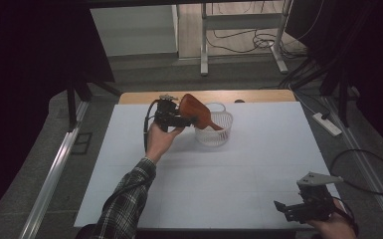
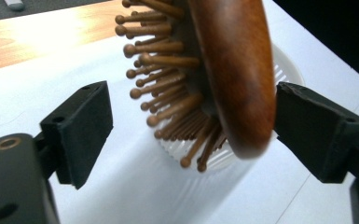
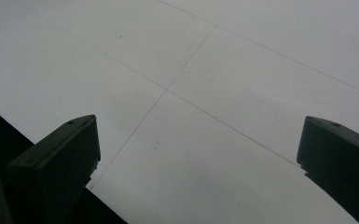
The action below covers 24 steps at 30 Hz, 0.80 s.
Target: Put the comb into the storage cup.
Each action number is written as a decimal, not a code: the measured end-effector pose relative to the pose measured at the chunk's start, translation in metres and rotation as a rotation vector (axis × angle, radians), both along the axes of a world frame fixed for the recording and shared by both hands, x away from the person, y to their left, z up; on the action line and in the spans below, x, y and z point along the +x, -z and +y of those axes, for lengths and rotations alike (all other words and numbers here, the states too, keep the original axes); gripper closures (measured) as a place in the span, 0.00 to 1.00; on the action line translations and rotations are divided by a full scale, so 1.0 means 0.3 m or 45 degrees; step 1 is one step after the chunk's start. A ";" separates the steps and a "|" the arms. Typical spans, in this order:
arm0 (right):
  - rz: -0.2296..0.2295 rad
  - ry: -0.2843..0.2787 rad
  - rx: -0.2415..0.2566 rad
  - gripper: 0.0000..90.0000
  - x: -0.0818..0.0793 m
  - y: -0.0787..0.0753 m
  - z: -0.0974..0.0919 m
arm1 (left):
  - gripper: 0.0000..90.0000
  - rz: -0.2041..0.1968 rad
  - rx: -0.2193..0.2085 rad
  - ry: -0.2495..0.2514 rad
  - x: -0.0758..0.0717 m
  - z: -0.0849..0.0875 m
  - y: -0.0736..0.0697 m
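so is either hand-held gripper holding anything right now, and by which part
Nothing is held. The hairbrush sits between the left hand-held gripper's open jaws, over the basket; the right hand-held gripper is open.

White sheet (image 1: 239, 169) covers most of the wooden table (image 1: 144, 96); bare wood strip at far edge. Faint grid lines on sheet. Beyond: grey floor w/ metal frame legs (image 1: 204, 55), tangled black cables (image 1: 258, 42). White power strip (image 1: 327, 124) on floor, right of table.
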State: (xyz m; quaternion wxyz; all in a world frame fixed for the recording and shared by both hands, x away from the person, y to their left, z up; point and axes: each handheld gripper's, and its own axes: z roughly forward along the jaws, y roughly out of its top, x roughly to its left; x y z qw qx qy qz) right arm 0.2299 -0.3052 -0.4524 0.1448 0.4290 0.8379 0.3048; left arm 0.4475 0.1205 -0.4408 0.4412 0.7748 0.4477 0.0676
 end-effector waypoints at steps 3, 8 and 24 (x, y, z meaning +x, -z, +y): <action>0.000 0.001 0.000 0.00 0.000 0.000 0.000 | 0.14 -0.002 0.002 0.015 -0.010 0.015 -0.008; -0.001 0.001 -0.002 0.00 0.000 0.000 0.000 | 0.12 0.001 0.000 0.030 -0.022 0.032 -0.013; -0.002 0.003 -0.002 0.00 -0.001 -0.001 0.000 | 0.03 -0.042 0.066 0.075 -0.092 0.074 -0.020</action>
